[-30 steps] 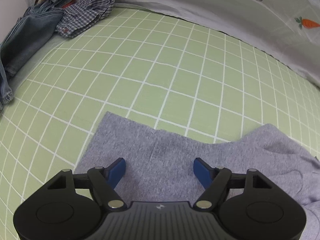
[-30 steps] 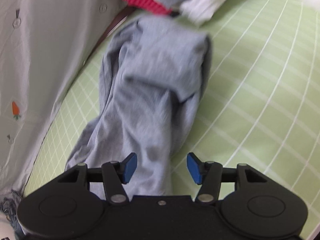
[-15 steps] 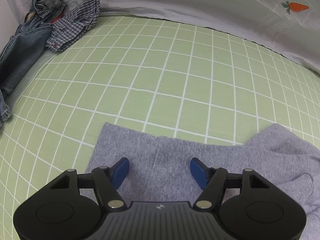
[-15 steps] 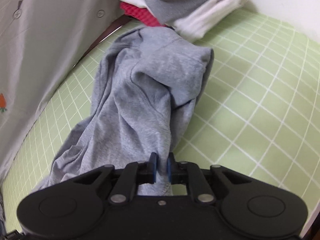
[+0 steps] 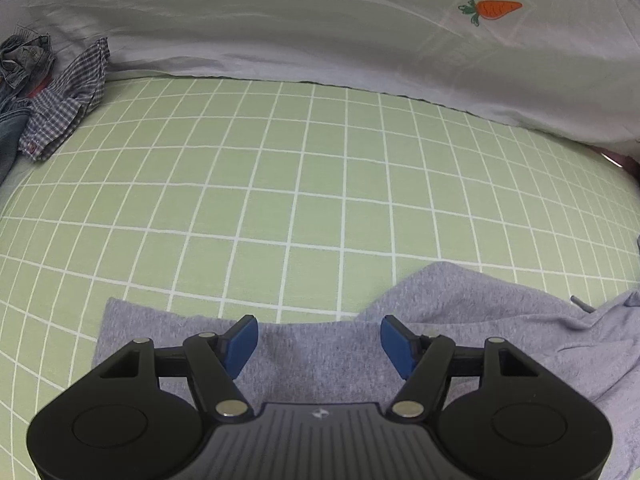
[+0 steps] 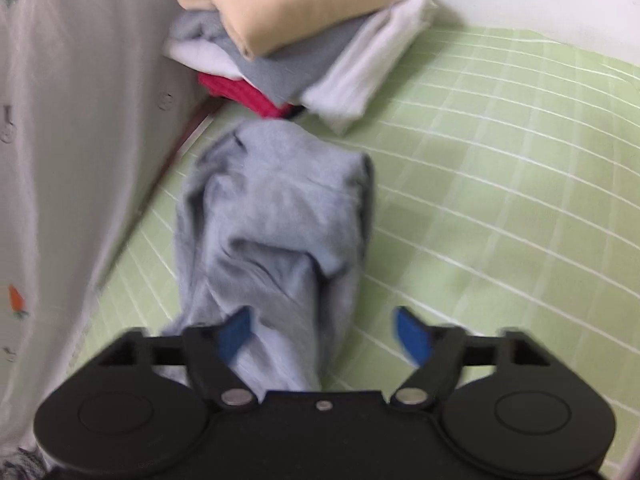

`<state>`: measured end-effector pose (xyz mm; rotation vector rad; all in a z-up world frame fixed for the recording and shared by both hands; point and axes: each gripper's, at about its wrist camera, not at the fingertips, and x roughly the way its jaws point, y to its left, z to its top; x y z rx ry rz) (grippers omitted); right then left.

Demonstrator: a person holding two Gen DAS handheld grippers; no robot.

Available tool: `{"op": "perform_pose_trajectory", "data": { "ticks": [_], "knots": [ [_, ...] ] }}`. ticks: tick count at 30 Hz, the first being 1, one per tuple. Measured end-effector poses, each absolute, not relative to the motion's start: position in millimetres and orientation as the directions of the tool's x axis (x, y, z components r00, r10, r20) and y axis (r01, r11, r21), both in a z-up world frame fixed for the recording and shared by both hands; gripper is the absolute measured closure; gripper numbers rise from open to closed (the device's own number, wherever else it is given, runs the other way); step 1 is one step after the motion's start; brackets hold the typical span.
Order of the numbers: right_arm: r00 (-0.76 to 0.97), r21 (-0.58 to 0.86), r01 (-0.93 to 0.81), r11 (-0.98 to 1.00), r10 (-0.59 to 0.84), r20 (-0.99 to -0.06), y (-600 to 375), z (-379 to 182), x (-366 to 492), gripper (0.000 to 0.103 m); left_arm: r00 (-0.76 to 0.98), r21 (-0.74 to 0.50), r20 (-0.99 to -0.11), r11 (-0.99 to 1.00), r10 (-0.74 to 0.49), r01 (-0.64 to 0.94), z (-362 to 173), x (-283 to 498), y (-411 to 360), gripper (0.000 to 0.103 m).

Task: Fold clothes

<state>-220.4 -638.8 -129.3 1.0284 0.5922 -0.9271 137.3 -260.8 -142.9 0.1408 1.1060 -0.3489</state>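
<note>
Both grippers gape, holding nothing — the left gripper (image 5: 319, 338) hovers over the flat hem of the soft grey jersey garment (image 5: 320, 364) at lower centre, the right gripper (image 6: 322, 332) over its rumpled length (image 6: 276, 216). Best bet: pinch matching corners and lift evenly — no dragging across the green checked sheet (image 5: 304, 184).

A green checked bed (image 5: 320, 184) carries a grey garment (image 6: 276, 216), a folded stack (image 6: 304, 44), jeans (image 5: 10, 128) and a plaid shirt (image 5: 66, 96).
</note>
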Motion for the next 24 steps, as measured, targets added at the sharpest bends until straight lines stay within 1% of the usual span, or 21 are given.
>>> {"op": "perform_pose_trajectory", "data": {
  "ticks": [2, 5, 6, 7, 9, 13, 16, 17, 19, 21, 23, 24],
  "knots": [
    [0.523, 0.468, 0.851, 0.236, -0.304, -0.797, -644, -138, -210, 0.013, 0.398, -0.053, -0.898, 0.943, -0.189, 0.327, -146, 141, -253, 0.035],
    [0.501, 0.409, 0.856, 0.316, -0.315, -0.806, -643, -141, -191, 0.035, 0.406, -0.046, -0.898, 0.955, -0.168, 0.294, -144, 143, -240, 0.035],
    [0.495, 0.385, 0.855, 0.347, -0.328, -0.804, -643, -139, -184, 0.067, 0.408, -0.045, -0.898, 0.959, -0.161, 0.279, -144, 143, -234, 0.035],
    [0.502, 0.377, 0.847, 0.374, -0.334, -0.798, -645, -135, -177, 0.088, 0.411, -0.045, -0.899, 0.964, -0.154, 0.264, -143, 143, -229, 0.035],
    [0.531, 0.381, 0.823, 0.421, -0.336, -0.778, -651, -123, -163, 0.092, 0.414, -0.04, -0.9, 0.972, -0.136, 0.233, -142, 144, -218, 0.035],
    [0.649, 0.414, 0.714, 0.564, -0.314, -0.693, -643, -85, -116, 0.093, 0.417, -0.044, -0.902, 0.985, -0.11, 0.167, -142, 145, -198, 0.035],
    [0.743, 0.496, 0.6, 0.628, -0.209, -0.635, -624, -72, -67, 0.093, 0.416, -0.055, -0.904, 0.991, -0.101, 0.121, -142, 145, -186, 0.035],
    [0.759, 0.512, 0.564, 0.648, -0.161, -0.632, -611, -75, -48, 0.093, 0.418, -0.056, -0.903, 0.992, -0.097, 0.11, -141, 144, -183, 0.035],
    [0.767, 0.53, 0.495, 0.688, -0.06, -0.639, -580, -86, -10, 0.093, 0.424, -0.06, -0.901, 0.994, -0.095, 0.096, -139, 143, -180, 0.035],
    [0.723, 0.516, 0.466, 0.719, 0.026, -0.69, -549, -107, 19, 0.091, 0.426, -0.062, -0.9, 0.994, -0.094, 0.089, -137, 142, -178, 0.035],
    [0.653, 0.476, 0.454, 0.753, 0.083, -0.753, -519, -128, 41, 0.084, 0.426, -0.058, -0.9, 0.994, -0.091, 0.09, -136, 140, -178, 0.034],
    [0.622, 0.435, 0.454, 0.777, 0.073, -0.78, -507, -133, 43, 0.077, 0.427, -0.055, -0.9, 0.994, -0.09, 0.093, -135, 140, -178, 0.034]
  ]
}}
